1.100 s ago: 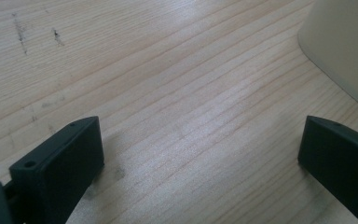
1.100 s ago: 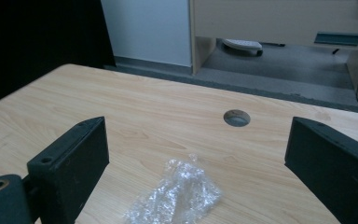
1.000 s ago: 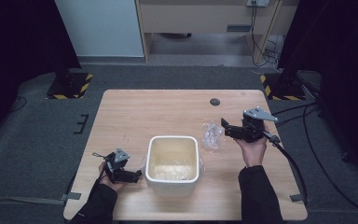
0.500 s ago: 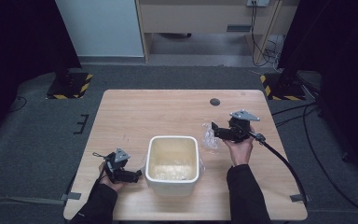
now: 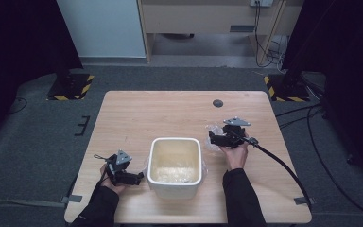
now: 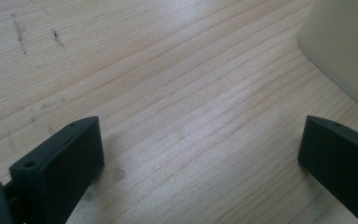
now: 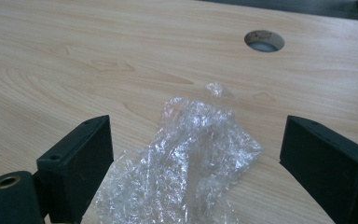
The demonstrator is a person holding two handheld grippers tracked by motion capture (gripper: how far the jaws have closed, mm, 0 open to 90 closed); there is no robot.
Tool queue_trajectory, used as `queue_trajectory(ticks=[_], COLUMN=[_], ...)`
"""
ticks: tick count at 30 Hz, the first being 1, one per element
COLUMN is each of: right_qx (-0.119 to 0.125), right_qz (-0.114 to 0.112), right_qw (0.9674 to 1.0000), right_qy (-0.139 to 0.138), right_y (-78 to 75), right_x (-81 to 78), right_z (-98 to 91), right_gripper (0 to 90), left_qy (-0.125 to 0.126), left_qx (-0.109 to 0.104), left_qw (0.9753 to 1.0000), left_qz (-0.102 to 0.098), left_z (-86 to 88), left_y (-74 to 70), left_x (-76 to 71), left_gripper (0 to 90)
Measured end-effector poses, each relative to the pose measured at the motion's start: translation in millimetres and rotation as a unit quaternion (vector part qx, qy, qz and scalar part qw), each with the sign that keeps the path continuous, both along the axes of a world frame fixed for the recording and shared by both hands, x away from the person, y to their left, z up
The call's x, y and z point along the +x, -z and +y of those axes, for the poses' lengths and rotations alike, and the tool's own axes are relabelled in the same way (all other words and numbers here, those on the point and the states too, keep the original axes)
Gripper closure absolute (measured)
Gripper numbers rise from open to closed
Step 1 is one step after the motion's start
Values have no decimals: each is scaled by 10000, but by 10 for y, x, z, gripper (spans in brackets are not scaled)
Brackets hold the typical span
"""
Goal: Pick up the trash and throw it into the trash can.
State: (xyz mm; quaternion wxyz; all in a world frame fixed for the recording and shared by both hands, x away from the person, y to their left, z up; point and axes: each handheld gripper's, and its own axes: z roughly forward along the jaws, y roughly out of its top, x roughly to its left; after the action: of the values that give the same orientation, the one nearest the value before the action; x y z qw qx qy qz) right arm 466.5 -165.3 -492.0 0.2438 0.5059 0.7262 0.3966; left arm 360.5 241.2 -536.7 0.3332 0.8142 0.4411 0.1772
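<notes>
Looks like the pick step: right gripper (image 7: 193, 163) is spread wide, straddling the crumpled clear plastic (image 7: 186, 154) on the table (image 7: 74, 56), nothing clamped. Next move: lower, close on the film, likely carry to the white bin (image 5: 175, 161). Left gripper (image 6: 200, 158) released, empty, just beside the bin.

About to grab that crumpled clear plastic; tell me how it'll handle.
The clear plastic looks thin and crinkled, so probably floppy and very light. Lying between the open right tool, it may slip or spring back unless pinched firmly.
</notes>
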Motion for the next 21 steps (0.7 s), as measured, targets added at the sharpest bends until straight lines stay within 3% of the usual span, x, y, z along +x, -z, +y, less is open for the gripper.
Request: queue_trajectory(ticks=[7, 21], right_qx=[-181, -423], right_qz=[253, 512], right_qw=[9995, 9978], right_qy=[-46, -83], right_y=[174, 356], right_x=[27, 22], right_z=[66, 120], right_gripper=[111, 168], left_qy=[0, 0], left_qx=[0, 0], left_qw=[10000, 10000], left_qz=[1, 1], left_z=[0, 0], left_y=[0, 0], left_x=[0, 0], left_gripper=[0, 0])
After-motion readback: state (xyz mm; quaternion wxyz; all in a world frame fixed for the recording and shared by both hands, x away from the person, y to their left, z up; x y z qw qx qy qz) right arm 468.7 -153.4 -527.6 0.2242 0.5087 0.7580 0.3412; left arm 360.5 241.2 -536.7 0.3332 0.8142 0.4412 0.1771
